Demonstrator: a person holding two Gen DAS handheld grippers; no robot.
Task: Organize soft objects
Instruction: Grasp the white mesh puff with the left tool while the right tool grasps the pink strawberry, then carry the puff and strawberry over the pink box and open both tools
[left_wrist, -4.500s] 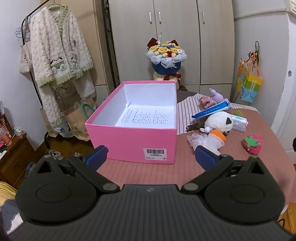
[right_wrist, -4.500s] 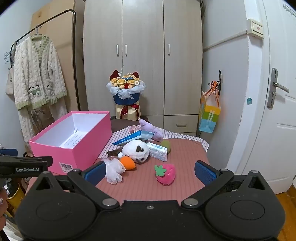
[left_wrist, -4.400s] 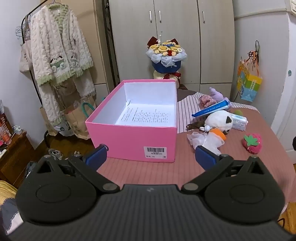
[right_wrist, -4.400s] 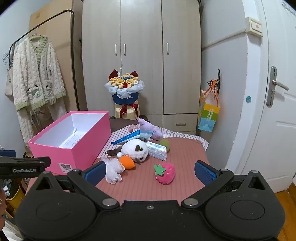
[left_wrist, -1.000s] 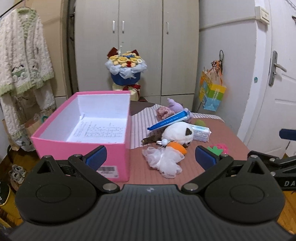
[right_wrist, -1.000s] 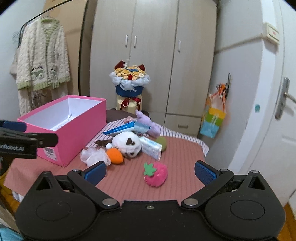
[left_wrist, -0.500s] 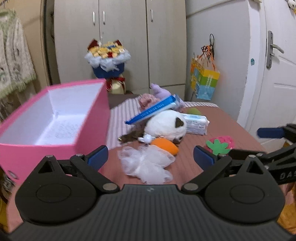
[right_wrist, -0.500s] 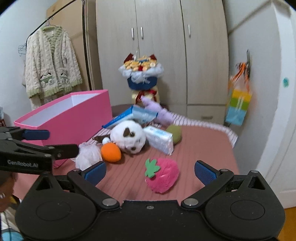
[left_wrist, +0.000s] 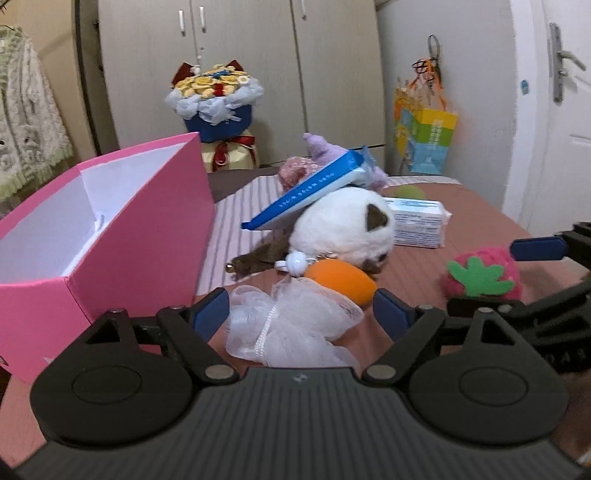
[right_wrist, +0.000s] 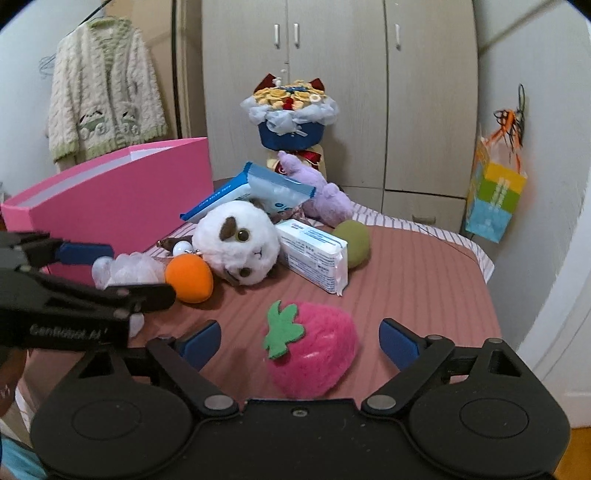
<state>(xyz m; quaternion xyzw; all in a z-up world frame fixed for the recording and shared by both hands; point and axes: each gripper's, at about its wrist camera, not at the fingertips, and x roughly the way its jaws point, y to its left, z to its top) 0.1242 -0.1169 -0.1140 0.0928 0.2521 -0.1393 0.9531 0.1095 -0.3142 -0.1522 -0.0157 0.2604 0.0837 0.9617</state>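
My left gripper (left_wrist: 301, 310) is open around a white mesh bath pouf (left_wrist: 295, 321) lying between its fingers on the table. My right gripper (right_wrist: 301, 341) is open around a pink plush strawberry (right_wrist: 314, 350), also seen in the left wrist view (left_wrist: 484, 273). A white panda plush (right_wrist: 240, 243) with an orange carrot (right_wrist: 189, 278) lies behind. An open pink box (left_wrist: 110, 229) stands at the left.
A blue packet (left_wrist: 306, 190), a tissue pack (right_wrist: 314, 254), a purple plush (right_wrist: 321, 192) and a green ball (right_wrist: 354, 242) lie behind the panda. A flower bouquet (right_wrist: 291, 110) stands beyond the table's far edge. Wardrobe doors and a hanging cardigan are behind.
Both grippers moved forward and down. The left one now straddles the bath pouf and the right one straddles the strawberry. Both stayed open.
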